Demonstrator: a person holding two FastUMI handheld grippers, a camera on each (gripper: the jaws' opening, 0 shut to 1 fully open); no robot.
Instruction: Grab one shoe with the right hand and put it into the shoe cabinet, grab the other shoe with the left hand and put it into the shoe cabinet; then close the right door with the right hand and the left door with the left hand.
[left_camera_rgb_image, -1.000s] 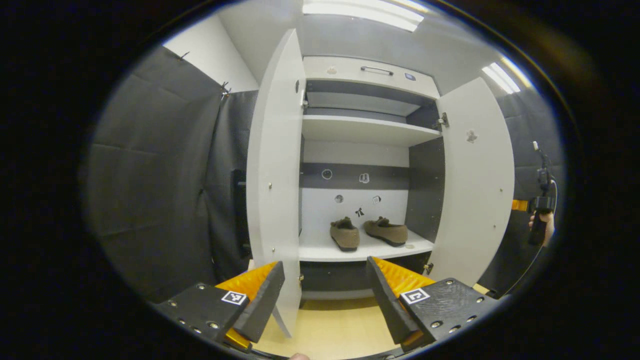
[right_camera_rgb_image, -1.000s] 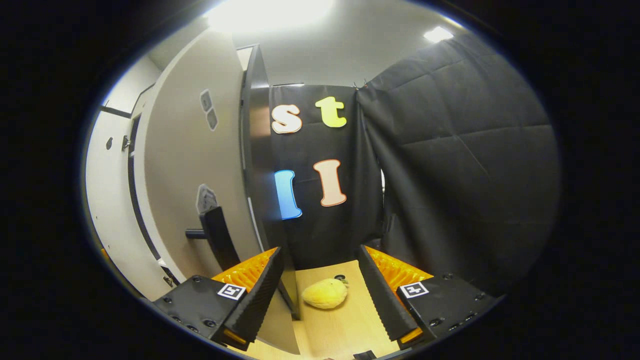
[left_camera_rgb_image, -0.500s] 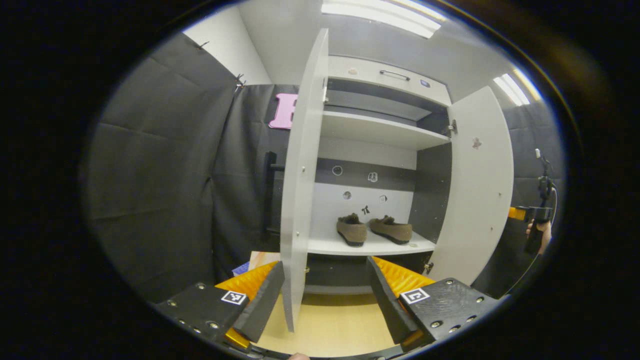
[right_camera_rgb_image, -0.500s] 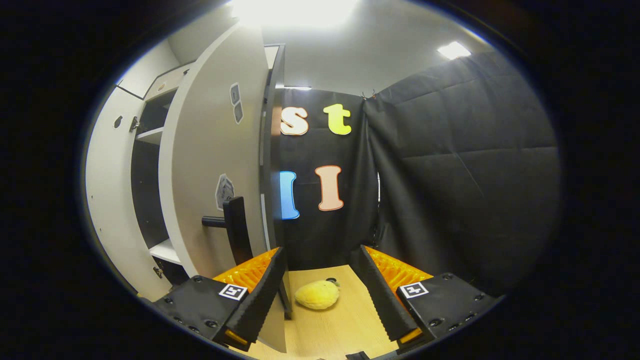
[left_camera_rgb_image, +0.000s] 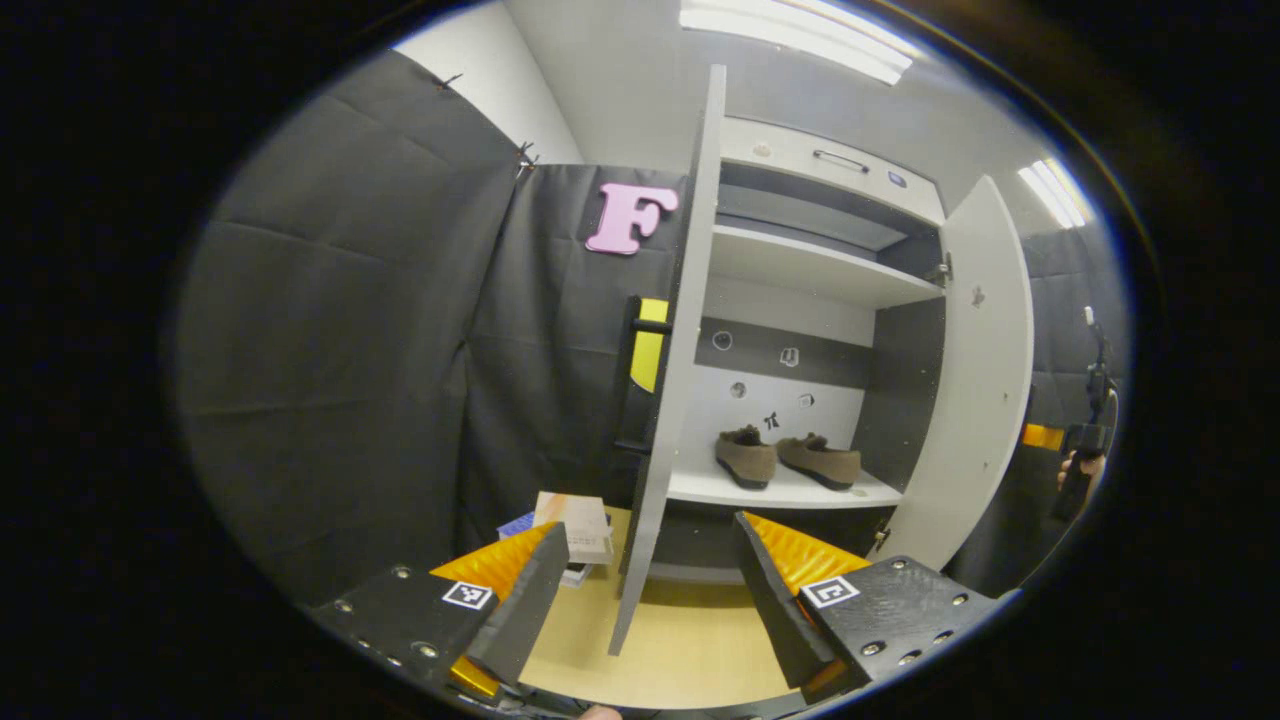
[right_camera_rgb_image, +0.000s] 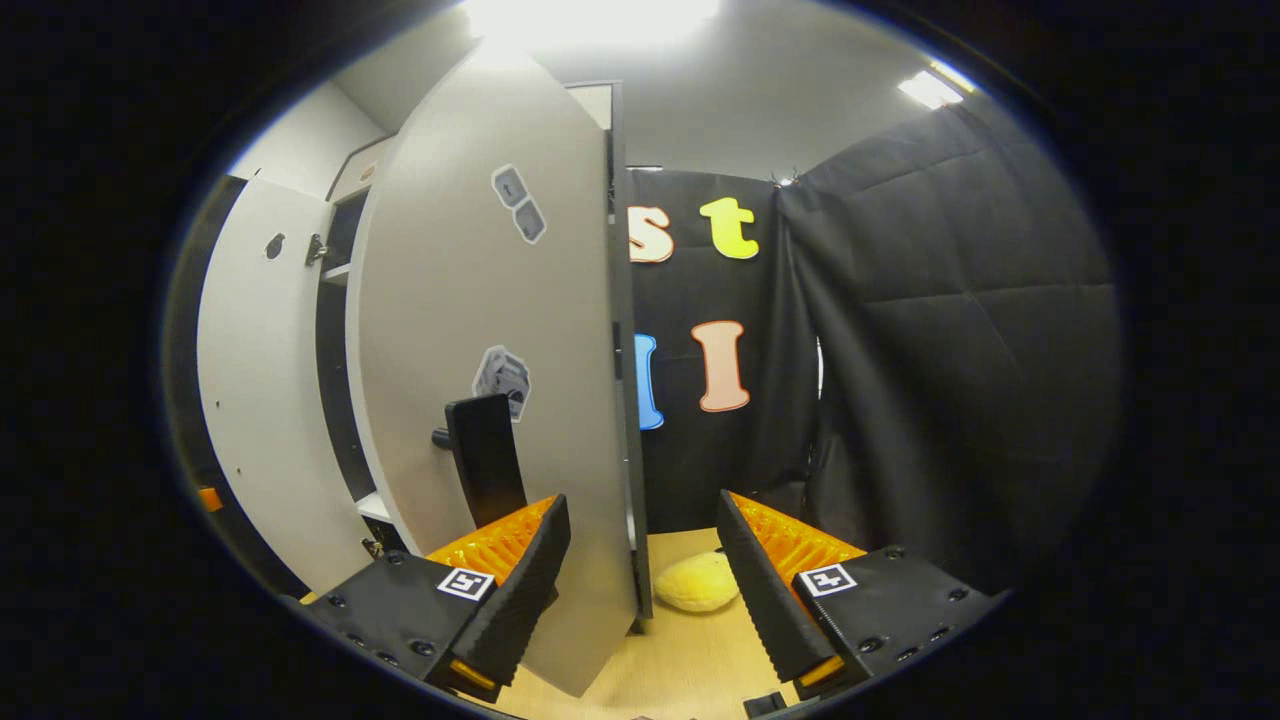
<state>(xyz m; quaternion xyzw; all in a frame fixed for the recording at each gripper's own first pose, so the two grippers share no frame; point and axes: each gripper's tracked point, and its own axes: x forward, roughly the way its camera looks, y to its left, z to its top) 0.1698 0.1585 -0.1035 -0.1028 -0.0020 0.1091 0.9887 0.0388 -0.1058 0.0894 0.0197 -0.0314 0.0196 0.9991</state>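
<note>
both shoes (left_camera_rgb_image: 788, 459) sit inside the shoe cabinet (left_camera_rgb_image: 810, 270), both doors ajar; left gripper (left_camera_rgb_image: 650, 590) and right gripper (right_camera_rgb_image: 643, 570) are spread, holding nothing.

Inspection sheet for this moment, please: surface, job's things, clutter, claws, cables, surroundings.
Surface: pale wood floor, bare in front of the cabinet.
Job's things: two brown shoes side by side on the cabinet's lower shelf; left door and right door both open.
Clutter: boxes beside the left door; yellow plush toy on the floor.
Claws: left claw open, empty; right claw open, the right door's edge between its fingers.
Cables: nothing seen.
Surroundings: black cloth walls, ceiling lights.
</note>
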